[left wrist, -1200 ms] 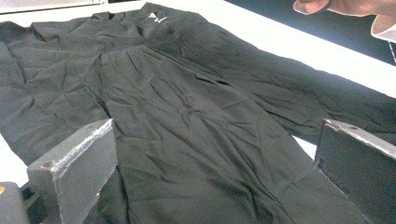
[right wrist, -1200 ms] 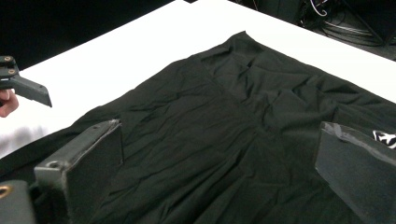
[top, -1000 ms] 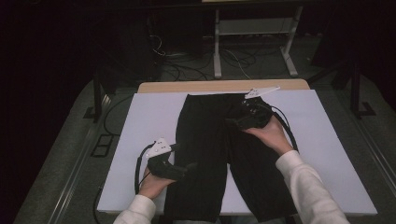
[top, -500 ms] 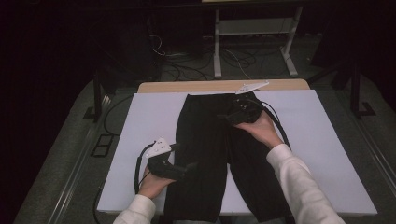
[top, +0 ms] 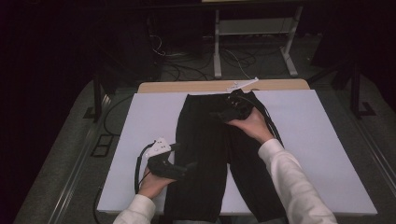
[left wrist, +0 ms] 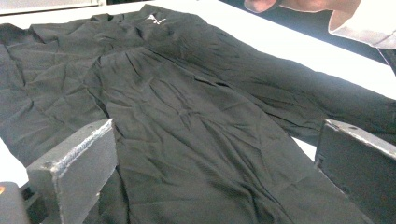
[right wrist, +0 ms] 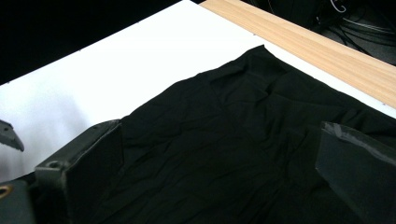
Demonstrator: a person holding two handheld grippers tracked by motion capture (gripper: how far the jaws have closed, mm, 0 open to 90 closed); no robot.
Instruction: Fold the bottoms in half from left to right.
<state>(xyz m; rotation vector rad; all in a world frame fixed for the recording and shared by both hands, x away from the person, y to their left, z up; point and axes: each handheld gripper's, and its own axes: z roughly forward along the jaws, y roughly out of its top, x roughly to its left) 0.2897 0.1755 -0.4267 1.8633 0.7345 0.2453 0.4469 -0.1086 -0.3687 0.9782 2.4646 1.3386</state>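
Reaching: right gripper (top: pixel 223 114) over black trousers (top: pixel 210 154) waistband, jaws wide
Left gripper (top: pixel 183 166): jaws wide, hovering over the leg
Next: likely pinch fabric, fold

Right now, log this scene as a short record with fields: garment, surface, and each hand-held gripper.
garment: black trousers, spread flat, waistband at the far end, legs toward the person
surface: white board on a wooden table
left hand-held gripper: jaws open, at the near left trouser leg, holding nothing
right hand-held gripper: jaws open, over the waistband area, holding nothing
small mark: white logo near the waistband in the left gripper view
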